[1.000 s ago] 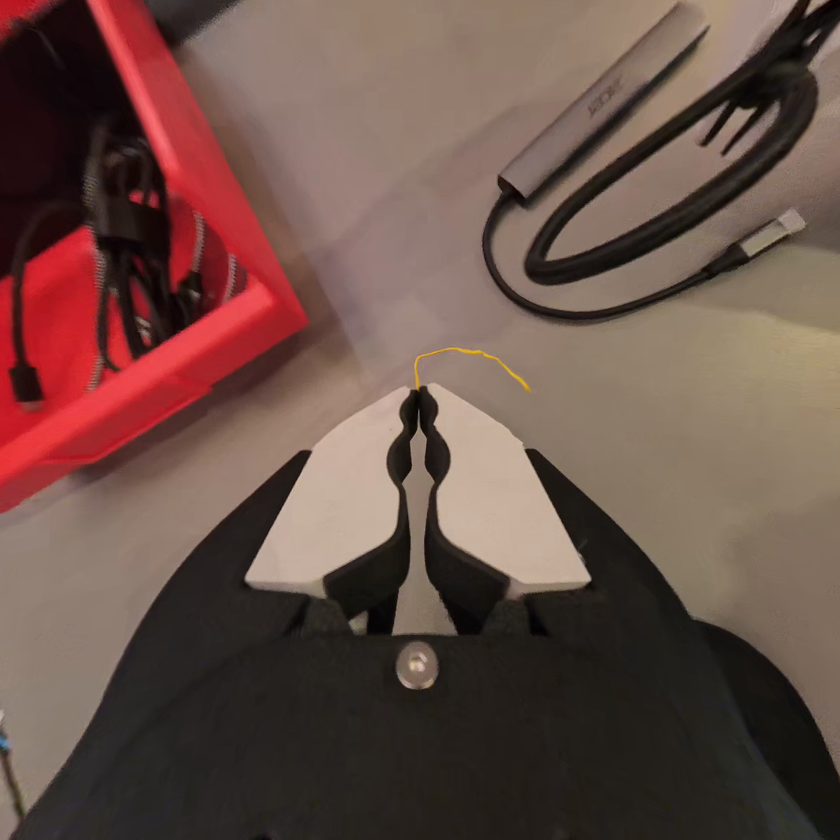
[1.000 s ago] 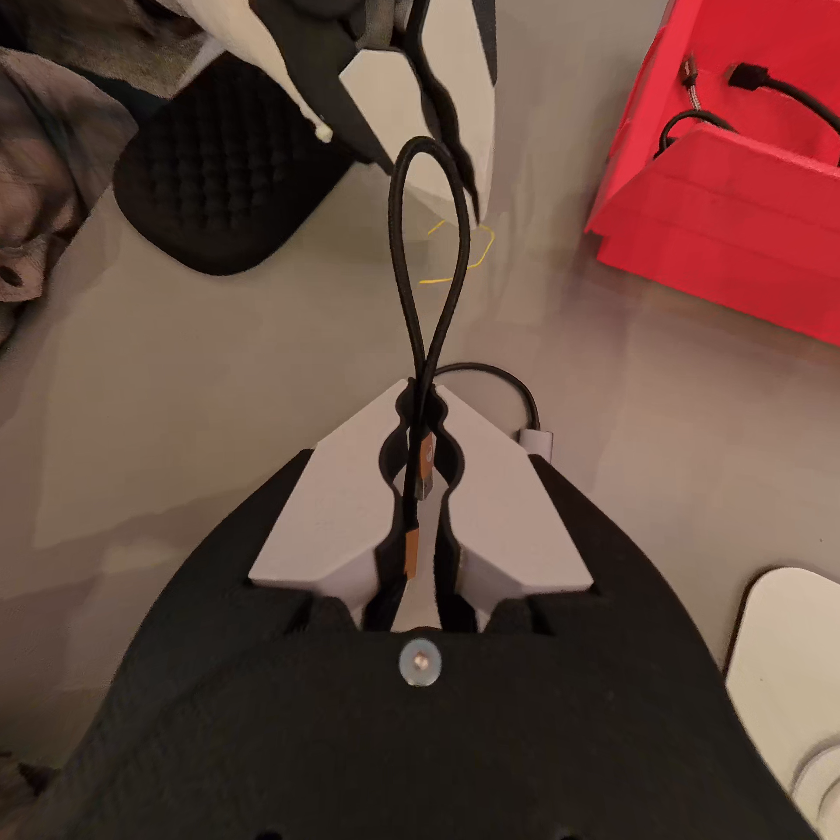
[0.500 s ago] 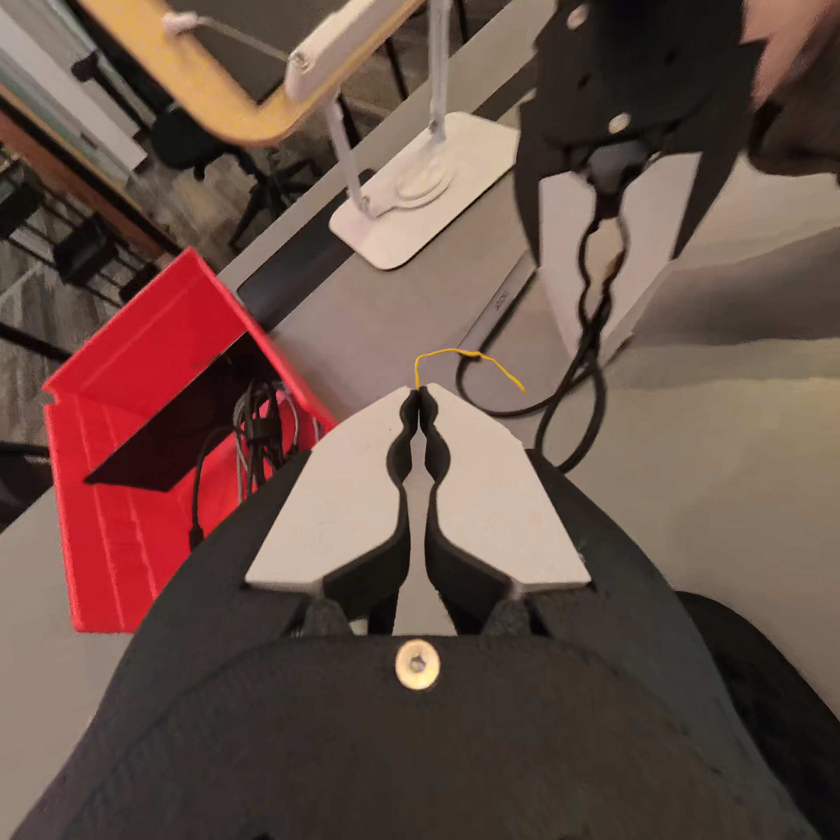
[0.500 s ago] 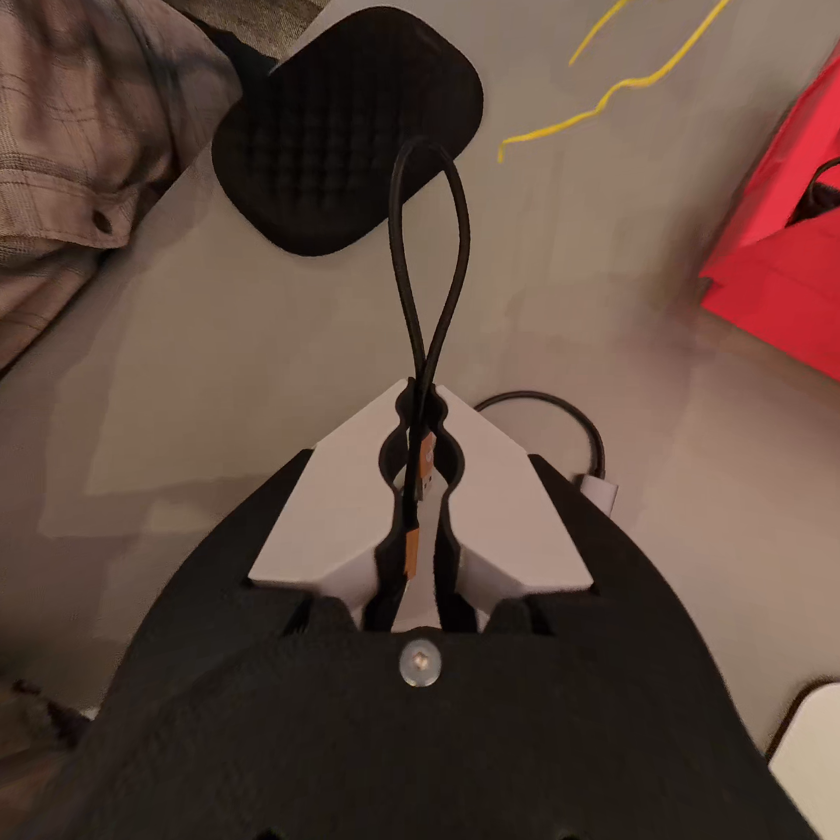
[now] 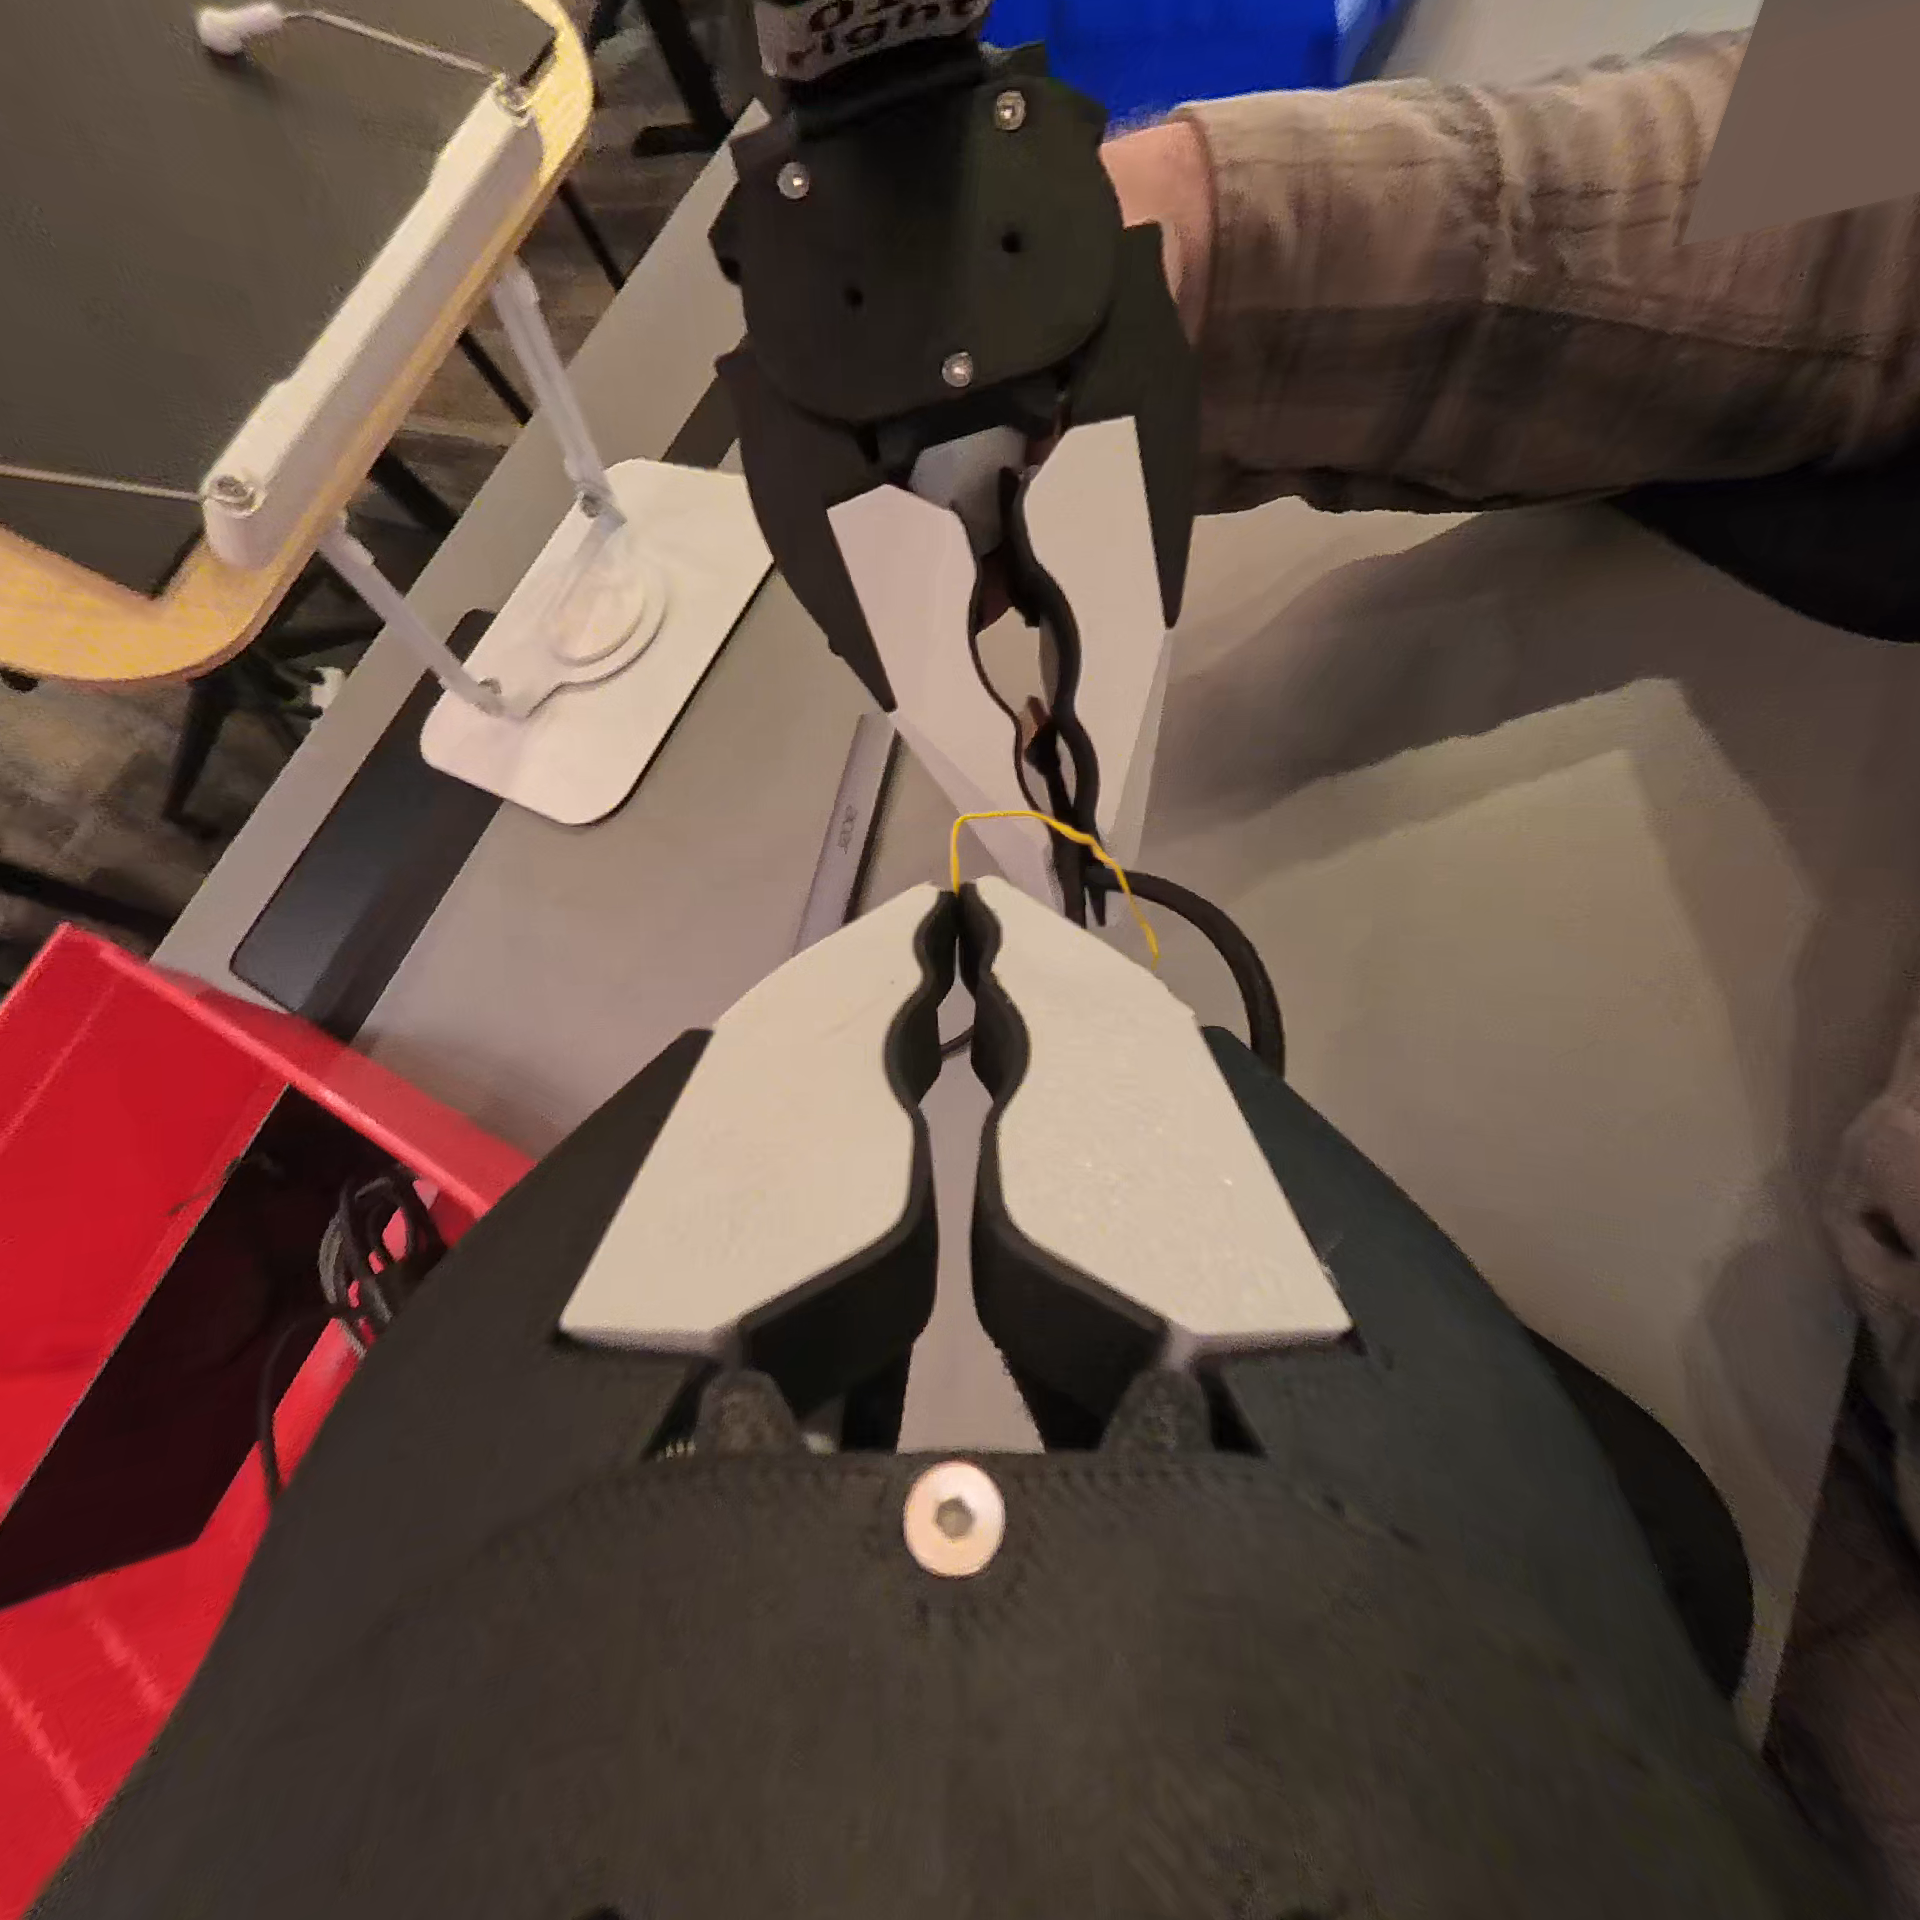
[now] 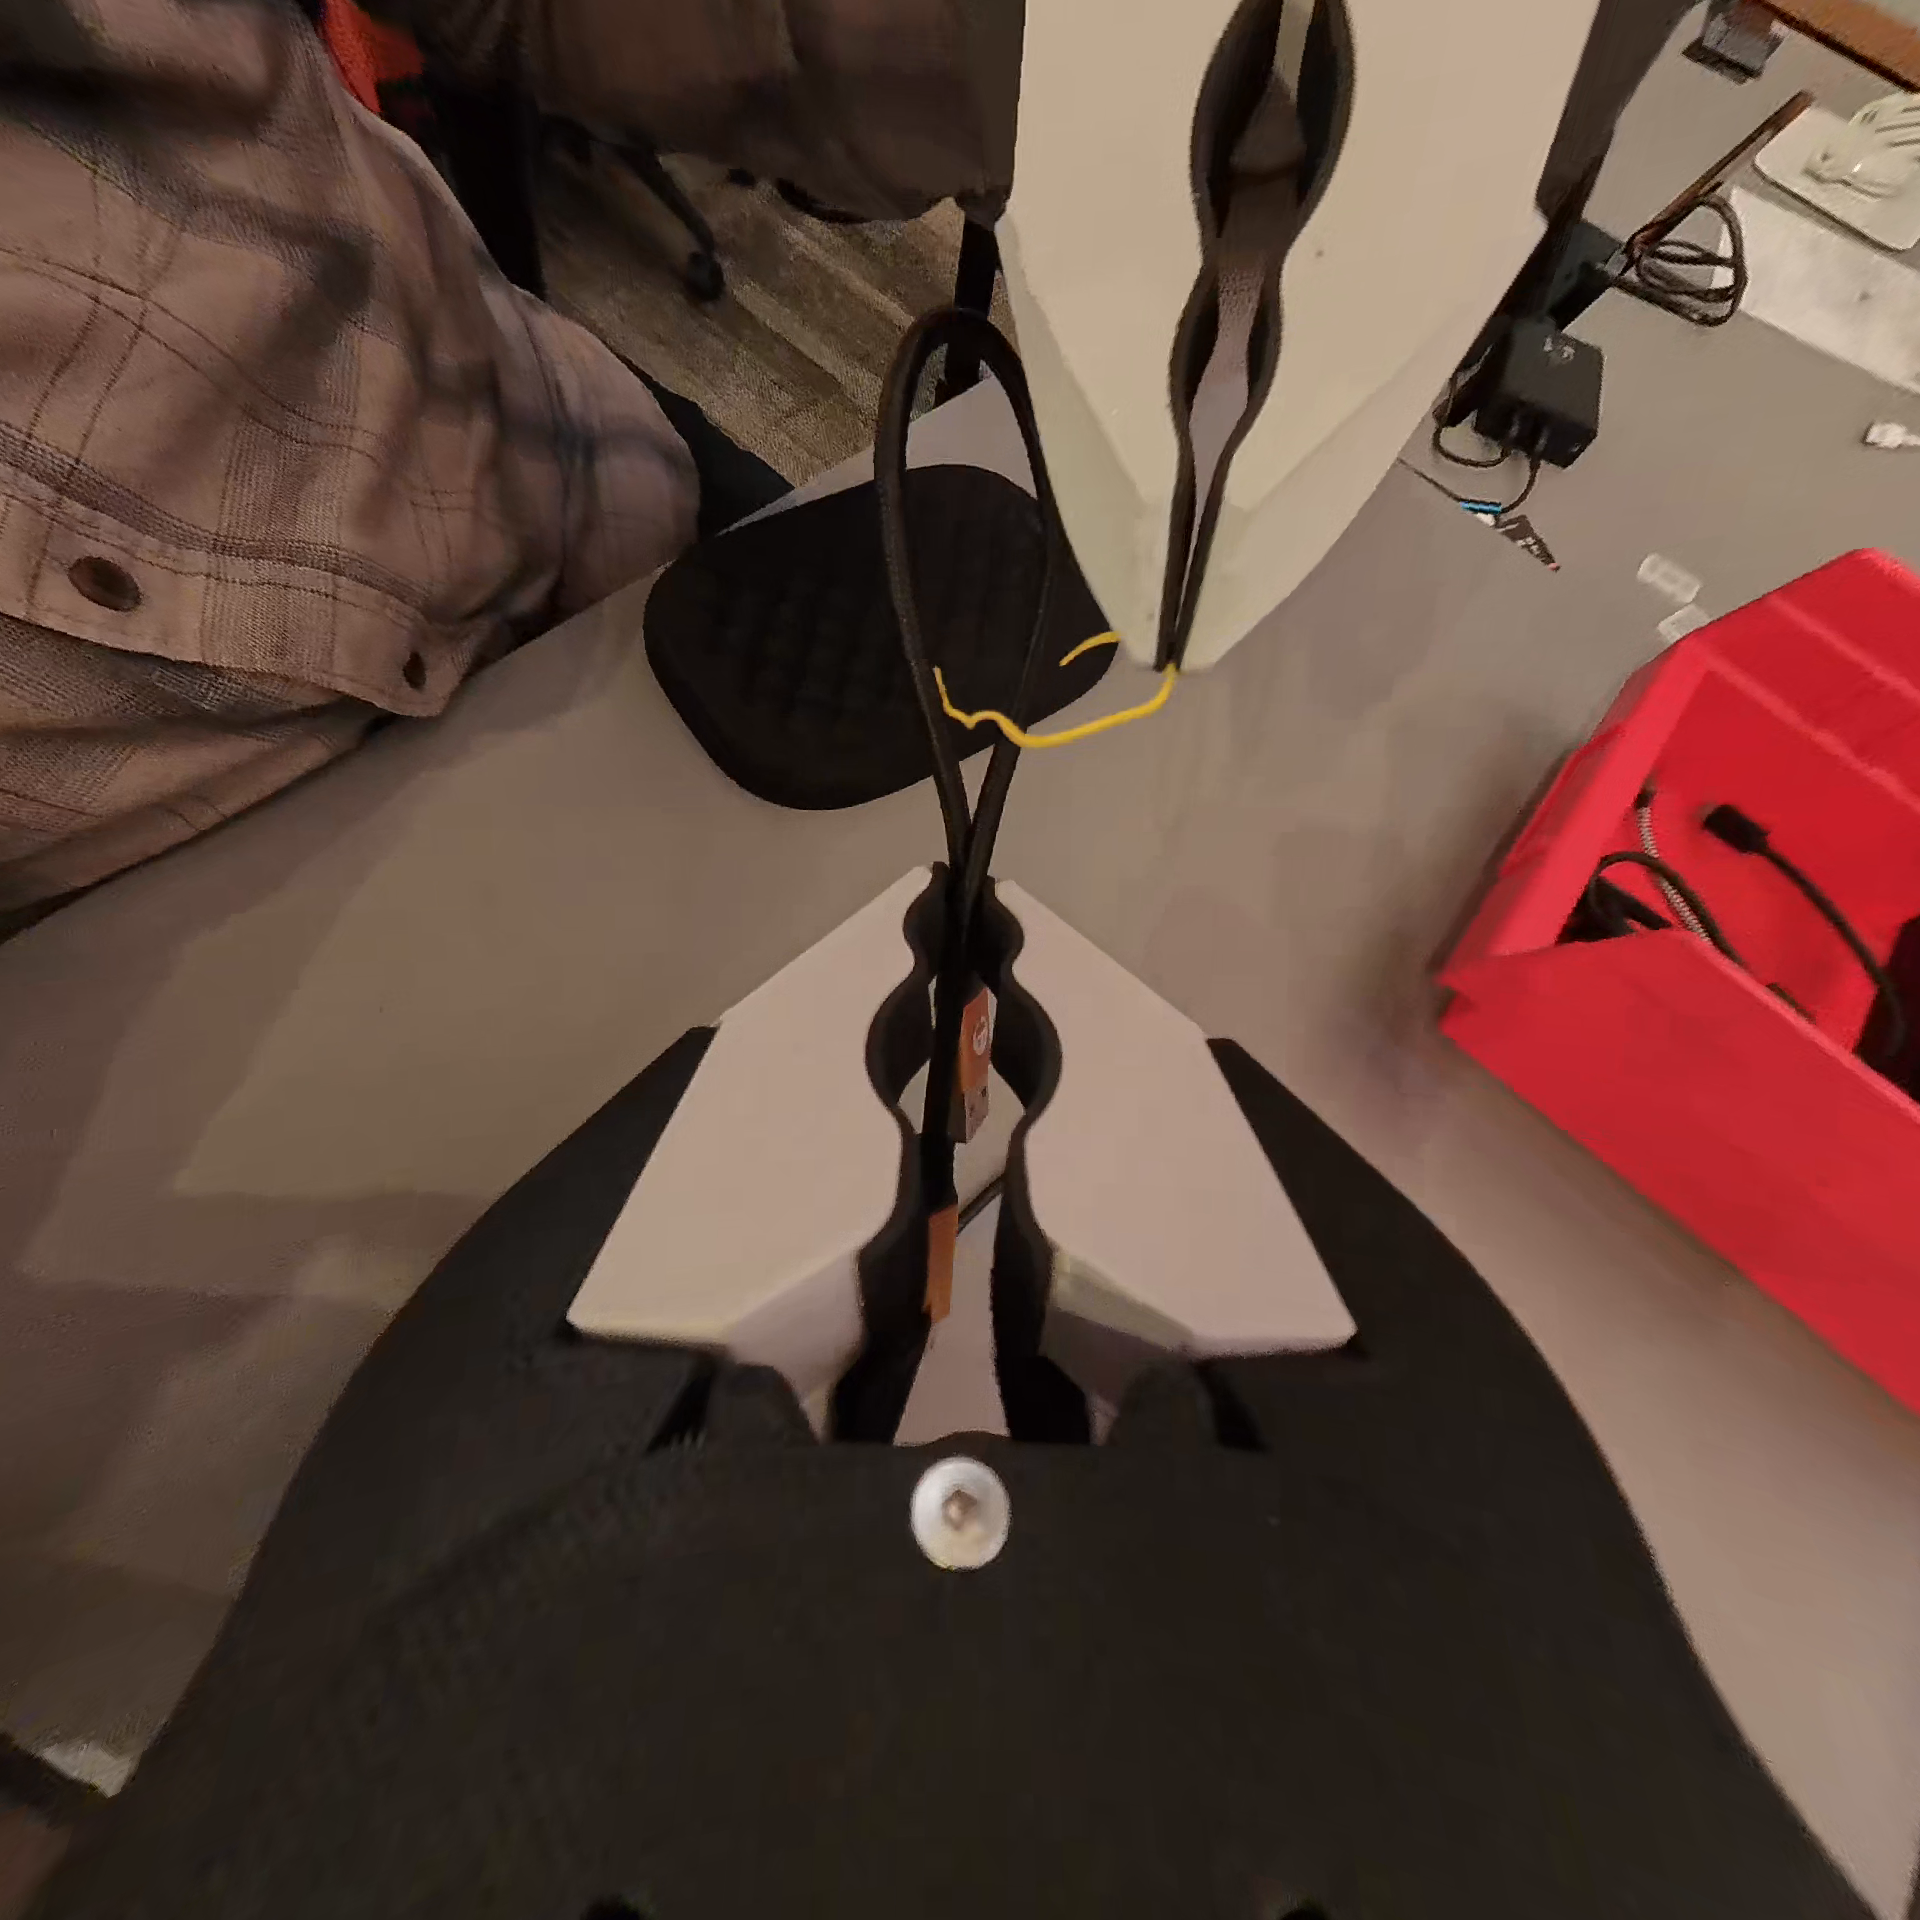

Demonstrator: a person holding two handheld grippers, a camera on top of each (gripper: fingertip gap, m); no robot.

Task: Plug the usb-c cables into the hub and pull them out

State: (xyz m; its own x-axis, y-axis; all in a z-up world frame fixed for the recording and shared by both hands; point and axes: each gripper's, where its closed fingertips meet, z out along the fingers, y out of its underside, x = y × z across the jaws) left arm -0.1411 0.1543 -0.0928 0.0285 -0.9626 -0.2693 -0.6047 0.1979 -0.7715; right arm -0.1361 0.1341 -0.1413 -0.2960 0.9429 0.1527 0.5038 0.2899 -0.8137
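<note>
Grey table (image 6: 312, 1039), cable (image 6: 961, 644) in right gripper (image 6: 961, 894)

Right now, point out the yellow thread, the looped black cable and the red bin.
yellow thread (image 6: 1049, 732): right wrist view, its sagging middle stretch.
looped black cable (image 6: 891, 499): right wrist view, left strand of the loop above the right gripper (image 6: 961, 883).
red bin (image 6: 1662, 1122): right wrist view, its front wall.

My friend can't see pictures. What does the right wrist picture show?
The right gripper is shut on a looped black cable above a grey table. The white-fingered left gripper hangs opposite, pinching a thin yellow wire. A red plastic bin of cables sits at right.
</note>
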